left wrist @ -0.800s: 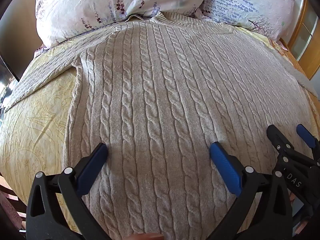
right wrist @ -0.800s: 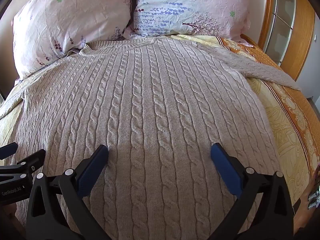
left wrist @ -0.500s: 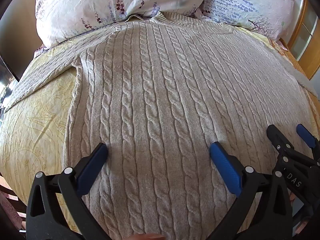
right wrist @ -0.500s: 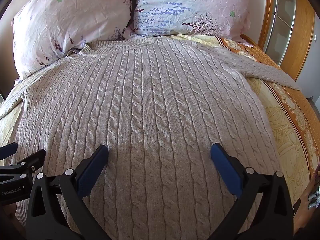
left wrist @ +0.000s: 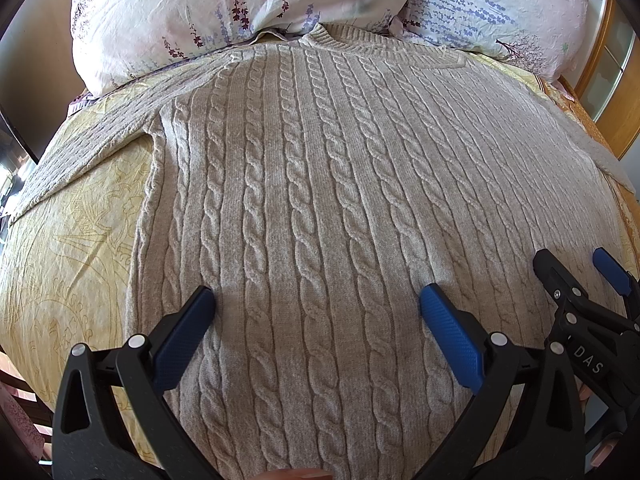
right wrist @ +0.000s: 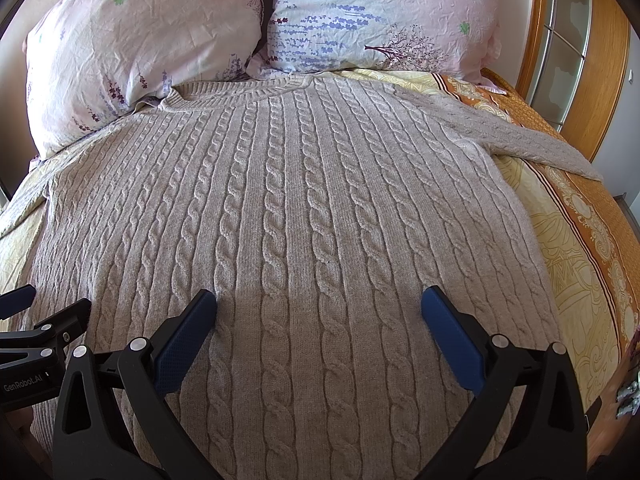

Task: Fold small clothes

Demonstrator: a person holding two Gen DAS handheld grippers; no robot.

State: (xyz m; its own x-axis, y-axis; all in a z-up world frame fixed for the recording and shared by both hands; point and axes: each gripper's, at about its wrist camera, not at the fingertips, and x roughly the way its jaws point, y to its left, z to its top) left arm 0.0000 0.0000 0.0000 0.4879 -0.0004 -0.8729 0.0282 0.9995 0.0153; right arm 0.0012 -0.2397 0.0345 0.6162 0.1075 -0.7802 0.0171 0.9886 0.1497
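Note:
A beige cable-knit sweater [left wrist: 320,200] lies flat and face up on the bed, its collar toward the pillows; it also shows in the right wrist view [right wrist: 304,220]. One sleeve [left wrist: 88,144] stretches out to the left, the other sleeve [right wrist: 532,144] out to the right. My left gripper [left wrist: 316,300] is open and empty, hovering over the sweater's lower left part. My right gripper [right wrist: 318,300] is open and empty over the lower right part; it also shows at the right edge of the left wrist view [left wrist: 576,276].
Two floral pillows [right wrist: 136,40] [right wrist: 380,16] lie at the head of the bed. A yellow patterned sheet [left wrist: 68,248] covers the bed, with an orange border [right wrist: 592,208] on the right. A wooden-framed door [right wrist: 576,48] stands at the right.

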